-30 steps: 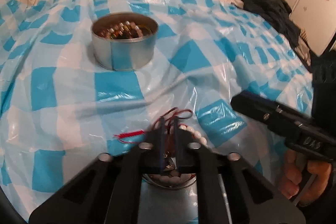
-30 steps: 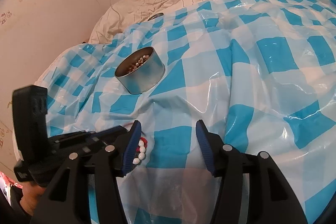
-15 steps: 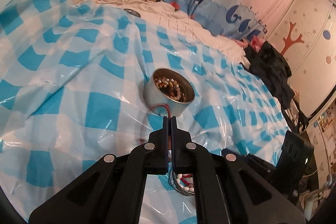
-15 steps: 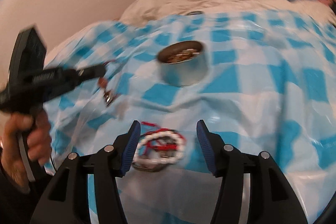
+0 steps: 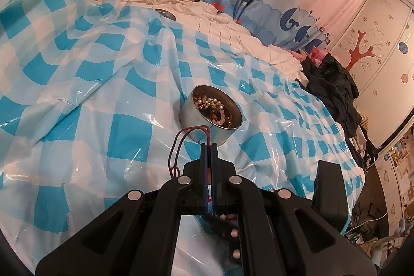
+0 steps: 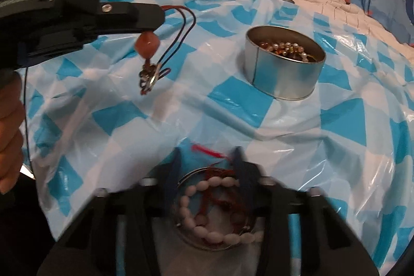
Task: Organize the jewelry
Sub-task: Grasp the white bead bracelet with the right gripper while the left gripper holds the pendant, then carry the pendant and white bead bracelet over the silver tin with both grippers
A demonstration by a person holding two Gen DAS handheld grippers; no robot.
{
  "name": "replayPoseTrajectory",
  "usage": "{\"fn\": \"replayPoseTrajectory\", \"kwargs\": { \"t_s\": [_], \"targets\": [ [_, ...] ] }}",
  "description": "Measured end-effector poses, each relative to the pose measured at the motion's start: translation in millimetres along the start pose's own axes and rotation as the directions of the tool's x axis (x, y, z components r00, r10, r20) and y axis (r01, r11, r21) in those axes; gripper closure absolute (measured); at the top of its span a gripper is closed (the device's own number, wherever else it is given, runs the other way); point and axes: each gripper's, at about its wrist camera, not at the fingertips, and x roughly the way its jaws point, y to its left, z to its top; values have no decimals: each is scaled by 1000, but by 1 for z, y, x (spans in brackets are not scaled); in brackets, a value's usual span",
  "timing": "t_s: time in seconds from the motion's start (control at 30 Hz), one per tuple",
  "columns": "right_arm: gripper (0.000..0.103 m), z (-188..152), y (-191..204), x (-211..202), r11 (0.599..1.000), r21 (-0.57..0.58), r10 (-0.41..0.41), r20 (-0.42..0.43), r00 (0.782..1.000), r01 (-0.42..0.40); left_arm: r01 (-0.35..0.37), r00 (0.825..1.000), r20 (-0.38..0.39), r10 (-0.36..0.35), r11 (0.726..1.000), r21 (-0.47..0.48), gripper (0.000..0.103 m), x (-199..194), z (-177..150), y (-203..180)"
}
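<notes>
**Inspector:** Left wrist view first. What does the left gripper (image 5: pixel 209 146) hold, and why so high?

**Assessor:** Its jaws are clamped flat together on a dark red cord necklace (image 5: pixel 181 144), whose loop stands out to the left of the tips. Just beyond the tips stands the round silver tin (image 5: pixel 196 126), open on the blue-and-white checked plastic sheet (image 5: pixel 129 128) and already holding pearl and gold pieces. In my judgement the cord is held aloft to clear the rim before being dropped in.

**Inspector:** And the right wrist view?

**Assessor:** It confirms that grip. An orange faceted bead (image 6: pixel 147 43) and a metal charm (image 6: pixel 150 76) dangle free under the left gripper, well short of the tin. The right gripper (image 6: pixel 207 167) points down over a heap lying on the sheet: a white oval-bead bracelet (image 6: pixel 207 237), red cord and a thin silver bangle (image 6: pixel 196 172). Its jaws have just been closing with the heap between them. Blur prevents me from saying whether the pads press yet.

**Inspector:** Purpose?

**Assessor:** Probably to secure the next piece for the tin.
</notes>
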Motion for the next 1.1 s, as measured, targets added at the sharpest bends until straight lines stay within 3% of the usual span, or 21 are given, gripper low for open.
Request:
{"fn": "replayPoseTrajectory", "kwargs": {
  "t_s": [0.03,0.13,0.2,0.3,0.37,0.43,0.5,0.57,0.6,0.63,0.67,0.77,0.8,0.87,0.9,0.93,1.0,1.1],
  "targets": [
    [101,0,-3,0,1000,11,-4,2,1000,4,1,1000,-3,-1,1000,1,102,1,-1,-1],
    [103,-2,-13,-5,998,63,30,23,999,-31,1,1000,-9,-1,1000,3,102,3,-2,-3],
    [103,-2,-25,-14,984,142,97,66,993,-106,-1,1000,-7,1,1000,2,102,4,-2,-4],
    [103,1,-45,-32,938,232,222,175,959,-259,-4,1000,-5,4,1000,1,102,5,-3,-5],
    [103,4,-54,-41,912,263,260,222,940,-314,-5,1000,-4,5,1000,0,102,5,-3,-5],
    [102,5,-57,-40,906,268,274,216,937,-327,-2,1000,-6,2,1000,0,102,5,-3,-4],
    [102,9,-51,-33,928,251,238,172,956,-277,-2,1000,-6,2,1000,2,102,5,-3,-4],
    [102,11,-42,-24,933,230,251,138,958,-278,0,1000,-7,0,1000,2,101,5,-2,-3],
    [89,9,-40,-21,938,223,244,124,962,-267,0,1000,-7,0,1000,2,101,5,-2,-3],
    [55,9,-34,-18,953,200,211,105,972,-228,0,1000,-7,0,1000,2,102,5,-2,-3],
    [46,10,-30,-18,966,179,169,109,979,-187,1,1000,-8,-1,1000,1,101,6,-3,-4],
    [46,9,-12,-10,988,90,121,66,991,-126,4,1000,-11,-4,1000,-1,101,6,-3,-4],
    [47,9,-6,-5,993,58,96,45,994,-99,5,1000,-13,-5,1000,-1,101,7,-4,-5],
    [65,7,1,7,998,18,58,-1,998,-58,5,1000,-13,-5,1000,-2,101,7,-4,-6],
    [78,6,4,11,1000,-6,21,-15,1000,-21,5,1000,-14,-5,1000,-2,101,8,-5,-6],
    [99,6,7,12,999,-33,-16,-17,1000,16,6,1000,-14,-6,1000,-1,101,8,-5,-7],
    [100,5,5,10,1000,-26,-12,-15,1000,11,3,1000,-13,-3,1000,-1,101,8,-5,-7],
    [100,6,-14,1,992,90,86,22,996,-88,3,1000,-13,-3,1000,-2,101,8,-4,-6]
  ]
}}
